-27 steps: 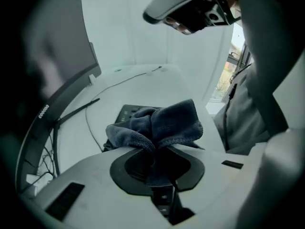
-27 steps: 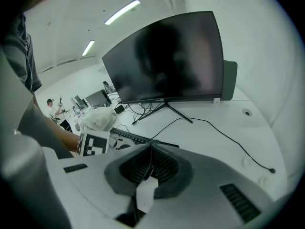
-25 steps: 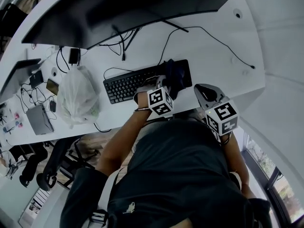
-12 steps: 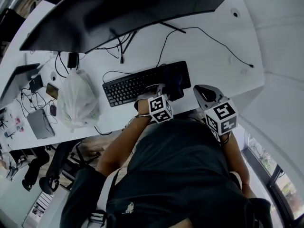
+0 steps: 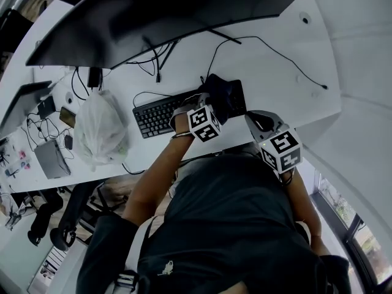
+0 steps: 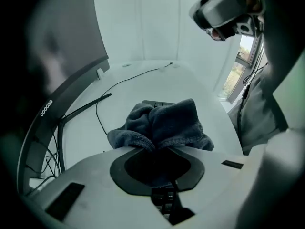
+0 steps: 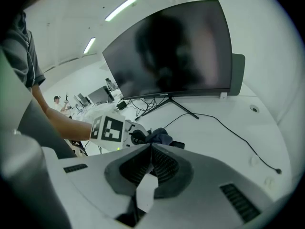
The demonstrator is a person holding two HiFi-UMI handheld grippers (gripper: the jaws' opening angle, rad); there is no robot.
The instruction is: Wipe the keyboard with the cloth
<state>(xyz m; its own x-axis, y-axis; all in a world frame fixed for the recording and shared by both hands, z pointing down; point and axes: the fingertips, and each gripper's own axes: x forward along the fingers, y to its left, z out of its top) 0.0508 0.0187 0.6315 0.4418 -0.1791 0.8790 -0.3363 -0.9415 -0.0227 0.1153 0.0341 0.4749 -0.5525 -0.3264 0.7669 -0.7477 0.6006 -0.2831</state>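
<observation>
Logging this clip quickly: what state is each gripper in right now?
Left gripper: closed on the dark cloth.
Right gripper: closed, holding nothing.

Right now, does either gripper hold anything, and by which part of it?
The left gripper is shut on the dark fluffy cloth, pinching it by a bunched fold; the rest spills out ahead. The right gripper is shut and holds nothing.

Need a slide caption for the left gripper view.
Left gripper grips a bunched dark cloth above the keyboard on a white desk, with a curved monitor at left.
</observation>
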